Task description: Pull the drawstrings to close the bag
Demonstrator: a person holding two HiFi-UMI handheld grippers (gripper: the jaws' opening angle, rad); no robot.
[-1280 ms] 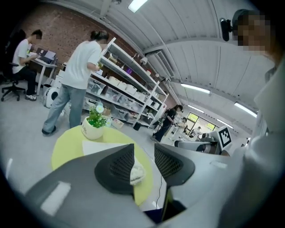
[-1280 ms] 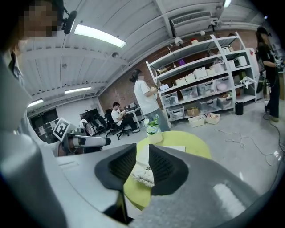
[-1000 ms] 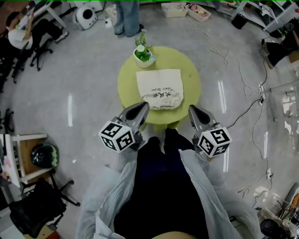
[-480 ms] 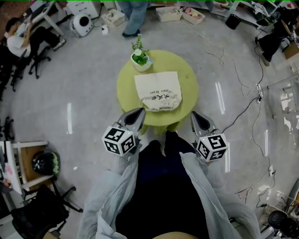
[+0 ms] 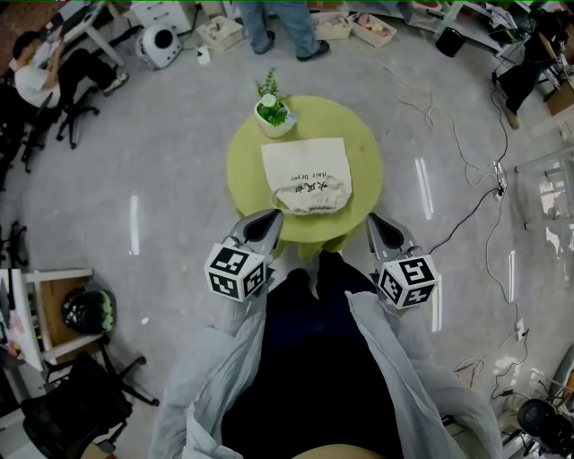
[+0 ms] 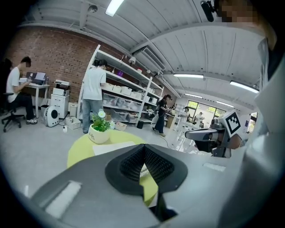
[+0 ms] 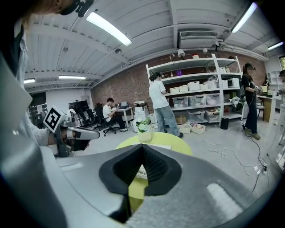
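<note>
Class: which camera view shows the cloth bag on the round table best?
The head view: the whole bag lies flat, seen from above. Both gripper views show only low slivers of it, mostly hidden behind the jaws.

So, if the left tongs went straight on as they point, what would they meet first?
The left tongs would probably meet the bag, at its gathered near end, on the table; depth is unclear.

Hidden behind the jaws of the left gripper [image 6: 143,151] and right gripper [image 7: 141,150] in their own views: most of the bag [image 5: 307,175]. Too small to make out from the head view: its drawstrings. Cut off at the top edge: a standing person [image 5: 299,22], legs only.
</note>
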